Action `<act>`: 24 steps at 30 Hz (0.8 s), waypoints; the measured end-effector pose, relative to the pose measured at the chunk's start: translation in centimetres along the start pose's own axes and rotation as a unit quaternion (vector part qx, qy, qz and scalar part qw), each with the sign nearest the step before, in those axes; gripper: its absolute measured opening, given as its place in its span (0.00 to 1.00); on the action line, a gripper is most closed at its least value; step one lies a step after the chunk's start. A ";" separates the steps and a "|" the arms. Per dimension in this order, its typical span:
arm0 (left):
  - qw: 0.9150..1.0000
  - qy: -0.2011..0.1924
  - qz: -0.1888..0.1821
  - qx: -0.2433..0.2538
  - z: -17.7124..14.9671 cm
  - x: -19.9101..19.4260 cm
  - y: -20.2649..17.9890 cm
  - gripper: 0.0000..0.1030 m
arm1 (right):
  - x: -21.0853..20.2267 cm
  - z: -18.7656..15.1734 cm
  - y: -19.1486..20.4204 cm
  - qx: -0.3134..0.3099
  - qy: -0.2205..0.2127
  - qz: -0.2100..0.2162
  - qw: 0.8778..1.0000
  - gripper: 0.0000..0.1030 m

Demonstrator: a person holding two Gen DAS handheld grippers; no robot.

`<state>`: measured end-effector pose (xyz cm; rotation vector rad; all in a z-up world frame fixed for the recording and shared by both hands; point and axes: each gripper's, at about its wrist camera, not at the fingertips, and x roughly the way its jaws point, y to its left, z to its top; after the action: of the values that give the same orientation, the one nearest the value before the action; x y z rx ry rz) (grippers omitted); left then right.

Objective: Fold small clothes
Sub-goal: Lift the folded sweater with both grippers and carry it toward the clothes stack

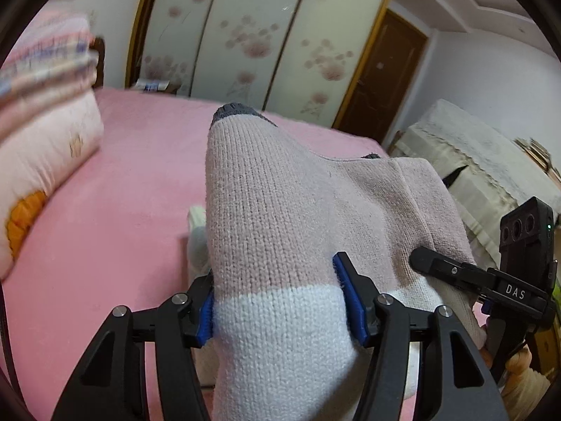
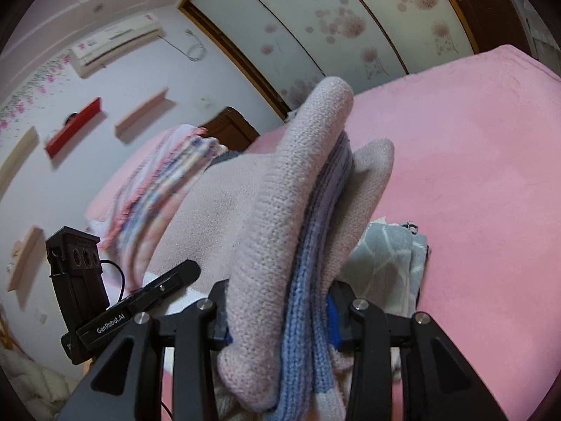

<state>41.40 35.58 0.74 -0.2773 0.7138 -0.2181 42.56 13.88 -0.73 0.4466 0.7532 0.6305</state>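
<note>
Bedroom with a pink bed and a flowered wardrobe

A pink bedspread (image 1: 115,189) covers the bed; behind it stand sliding wardrobe doors (image 1: 266,35) printed with pale flowers, beside a dark wooden door (image 1: 382,77). An air conditioner (image 2: 115,40) and small shelves (image 2: 143,114) hang on the white wall (image 2: 105,161).

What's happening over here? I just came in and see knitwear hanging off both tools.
A person is folding a small pink knitted garment over a bed with a pink sheet. The left tool is clamped on its white-banded end, and the right tool is clamped on a bunched pink and blue part. The piece is lifted between them, above a grey patterned cloth lying on the bed.
</note>
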 end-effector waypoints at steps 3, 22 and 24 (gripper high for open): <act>0.999 0.029 0.001 -0.026 -1.7 6.0 2.6 0.56 | 4.5 -0.8 -2.9 0.008 0.019 -0.032 0.999 0.37; 0.995 0.022 0.093 -0.028 -5.8 13.0 4.4 1.00 | 8.6 -3.6 -8.8 -0.046 0.060 -0.083 0.994 0.52; 0.992 0.018 0.123 -0.010 -5.3 11.4 2.3 1.00 | 6.8 -3.4 -7.9 -0.048 0.057 -0.088 0.993 0.53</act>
<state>46.45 33.49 -10.80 -0.2034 0.7788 0.0182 46.74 13.17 -10.87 0.2533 0.8564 0.5273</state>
